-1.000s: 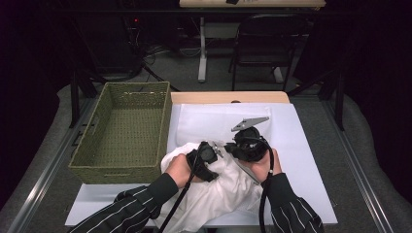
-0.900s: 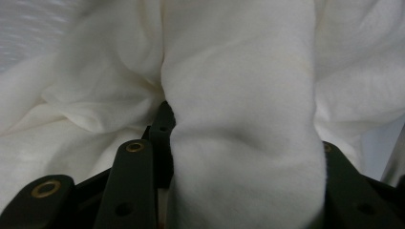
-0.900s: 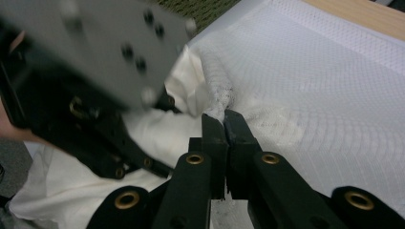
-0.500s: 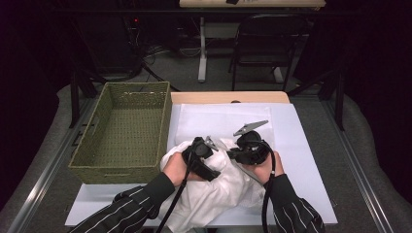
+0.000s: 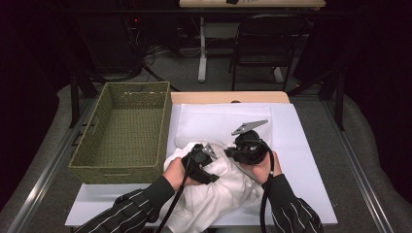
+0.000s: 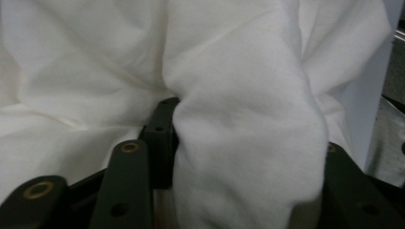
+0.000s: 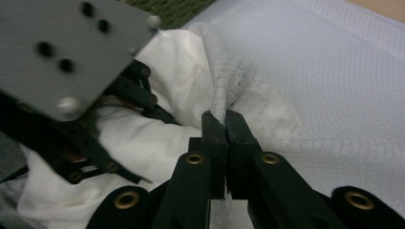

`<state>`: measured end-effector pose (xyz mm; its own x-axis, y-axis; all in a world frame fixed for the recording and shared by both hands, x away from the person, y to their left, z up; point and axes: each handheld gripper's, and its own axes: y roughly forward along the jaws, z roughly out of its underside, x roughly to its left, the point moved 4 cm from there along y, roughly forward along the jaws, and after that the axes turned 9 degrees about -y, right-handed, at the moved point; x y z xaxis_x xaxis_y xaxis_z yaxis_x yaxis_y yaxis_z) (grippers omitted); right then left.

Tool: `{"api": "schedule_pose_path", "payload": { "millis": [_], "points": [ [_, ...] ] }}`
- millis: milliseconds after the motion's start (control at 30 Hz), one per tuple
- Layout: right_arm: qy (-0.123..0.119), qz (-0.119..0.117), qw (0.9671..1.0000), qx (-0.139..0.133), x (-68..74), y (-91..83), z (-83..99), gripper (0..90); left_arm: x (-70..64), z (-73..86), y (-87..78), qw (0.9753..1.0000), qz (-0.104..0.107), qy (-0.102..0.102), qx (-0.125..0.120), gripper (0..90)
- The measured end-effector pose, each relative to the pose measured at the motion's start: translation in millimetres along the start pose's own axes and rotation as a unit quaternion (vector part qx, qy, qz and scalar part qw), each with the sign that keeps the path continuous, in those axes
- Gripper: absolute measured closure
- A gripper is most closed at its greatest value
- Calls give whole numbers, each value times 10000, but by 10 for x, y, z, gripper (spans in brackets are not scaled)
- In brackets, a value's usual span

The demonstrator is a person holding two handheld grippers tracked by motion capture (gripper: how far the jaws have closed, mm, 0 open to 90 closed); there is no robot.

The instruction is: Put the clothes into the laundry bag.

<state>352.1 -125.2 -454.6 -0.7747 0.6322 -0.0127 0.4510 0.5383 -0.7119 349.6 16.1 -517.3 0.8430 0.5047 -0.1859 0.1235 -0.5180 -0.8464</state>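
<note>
A crumpled white cloth [image 5: 218,194] lies at the table's front on a white mesh sheet [image 5: 218,121]. My left gripper [image 5: 199,160] sits at the cloth's left top. In the left gripper view [image 6: 246,126] a thick fold of cloth [image 6: 95,71] bulges between its jaws and is held there. My right gripper [image 5: 248,148] is just to the right. Its jaws [image 7: 224,117] are shut on a thin raised ridge of white mesh fabric [image 7: 219,71]. The left gripper's grey plate [image 7: 71,47] is close at the upper left of the right gripper view.
A green wicker basket [image 5: 97,170] stands on the table's left side, open-topped, with nothing in it. The mesh sheet reaches bare to the right and the back. Beyond the table's wooden far edge [image 5: 228,97] are a chair and desk legs.
Both hands have stayed almost in place over the cloth. The left gripper has shifted slightly toward the front and turned a little.
</note>
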Motion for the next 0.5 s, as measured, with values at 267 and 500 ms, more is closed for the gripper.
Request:
{"api": "schedule_pose_path", "payload": {
  "millis": [267, 500],
  "points": [
    [43, -75, 9999, -113, -13, -98, -16, 888, 155, -200, -161, 9949, -126, -716, -692, 651],
    [232, 50, 9996, 168, -150, -8, 124, 884, 116, -246, -24, 9967, -470, -452, -475, 500]
  ]
}}
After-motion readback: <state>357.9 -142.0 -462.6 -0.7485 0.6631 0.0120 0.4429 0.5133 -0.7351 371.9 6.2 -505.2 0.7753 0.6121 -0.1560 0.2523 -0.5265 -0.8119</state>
